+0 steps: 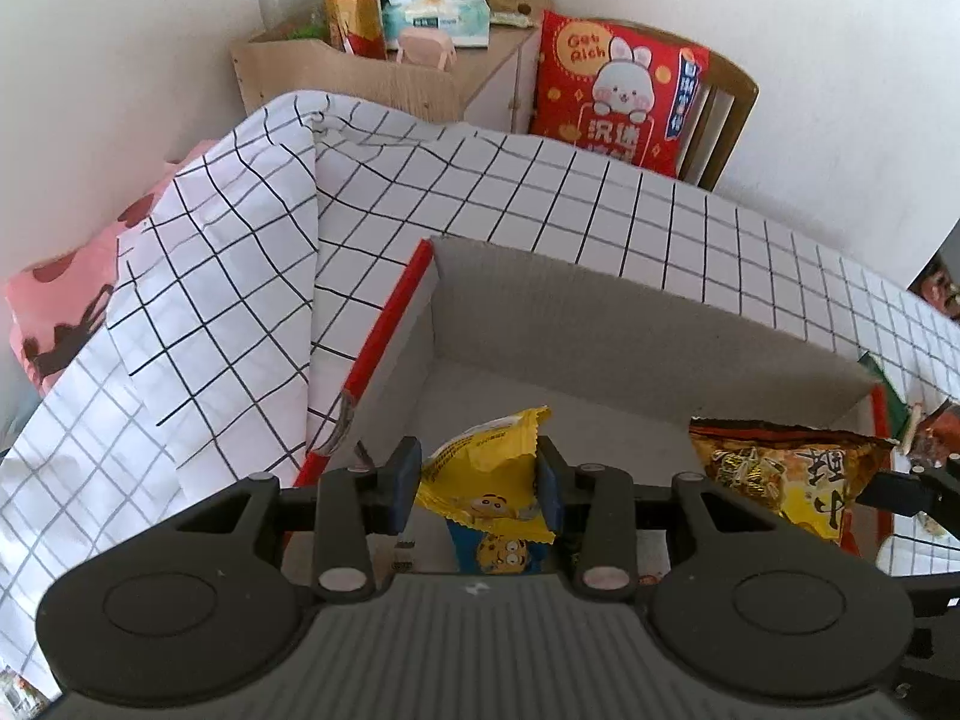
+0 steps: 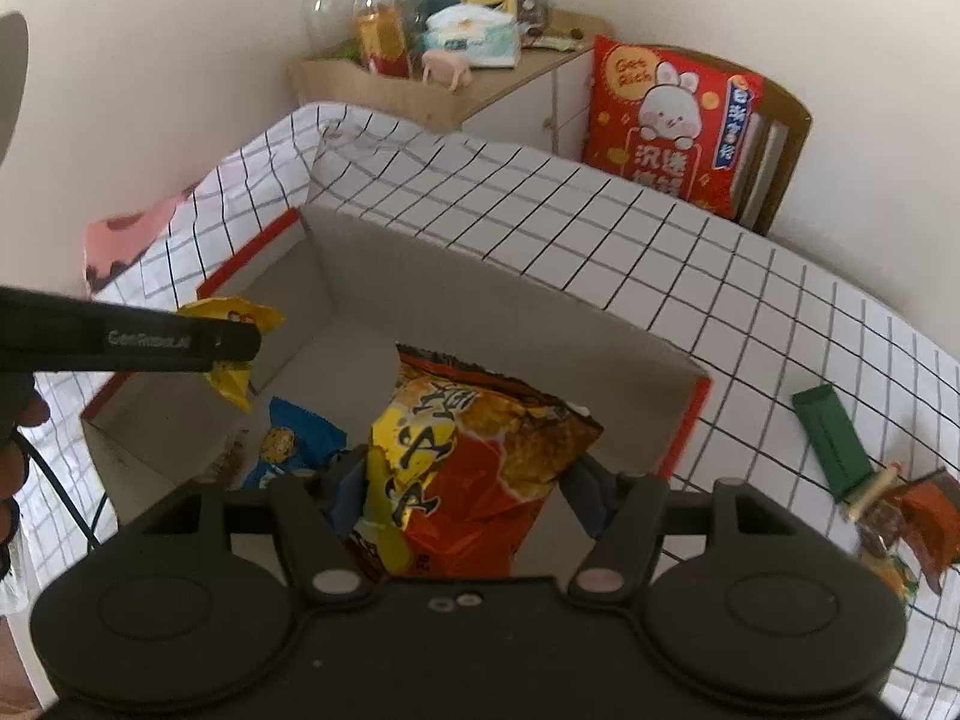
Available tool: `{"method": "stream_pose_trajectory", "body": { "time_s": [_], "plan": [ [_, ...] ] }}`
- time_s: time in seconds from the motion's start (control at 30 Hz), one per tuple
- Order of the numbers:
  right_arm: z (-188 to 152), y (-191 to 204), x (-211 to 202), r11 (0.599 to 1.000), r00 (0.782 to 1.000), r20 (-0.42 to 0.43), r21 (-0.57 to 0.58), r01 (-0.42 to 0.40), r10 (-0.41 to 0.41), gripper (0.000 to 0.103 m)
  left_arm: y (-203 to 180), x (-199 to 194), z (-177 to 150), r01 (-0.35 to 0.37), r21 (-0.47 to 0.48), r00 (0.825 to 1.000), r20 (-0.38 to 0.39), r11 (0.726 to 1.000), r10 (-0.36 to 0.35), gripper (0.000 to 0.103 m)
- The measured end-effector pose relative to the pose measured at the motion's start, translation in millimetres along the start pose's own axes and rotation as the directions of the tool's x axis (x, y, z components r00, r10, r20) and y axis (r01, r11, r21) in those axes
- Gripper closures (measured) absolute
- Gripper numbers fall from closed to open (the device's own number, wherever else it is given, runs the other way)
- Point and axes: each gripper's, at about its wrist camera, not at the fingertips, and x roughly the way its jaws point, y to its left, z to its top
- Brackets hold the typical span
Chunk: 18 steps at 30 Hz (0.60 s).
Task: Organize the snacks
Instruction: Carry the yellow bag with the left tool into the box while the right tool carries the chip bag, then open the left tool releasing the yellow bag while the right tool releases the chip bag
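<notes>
Right wrist view: right gripper (image 2: 465,480) is pinching a crinkly orange bag (image 2: 474,456) over the grey cardboard box (image 2: 510,312); at 9 o'clock, left gripper (image 1: 477,483) is pinching a glossy yellow packet (image 1: 486,468)

Soft daylight — fisheye-warped, dark corners

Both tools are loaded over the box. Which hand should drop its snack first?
Probably left: its tool holds the small yellow packet over bare box floor. The right tool's big orange bag needs more room.
</notes>
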Motion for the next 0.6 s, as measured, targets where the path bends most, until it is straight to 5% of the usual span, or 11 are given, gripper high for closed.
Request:
{"method": "stream_pose_trajectory", "body": {
  "time_s": [0.6],
  "plan": [
    [4.2,3.1,34.3,0.999,0.996,-0.076,-0.029,0.042,-0.044,0.037,-22.5,50.8,6.8,-0.053,0.067,0.983,-0.170,0.996,0.064,0.063]
  ]
}}
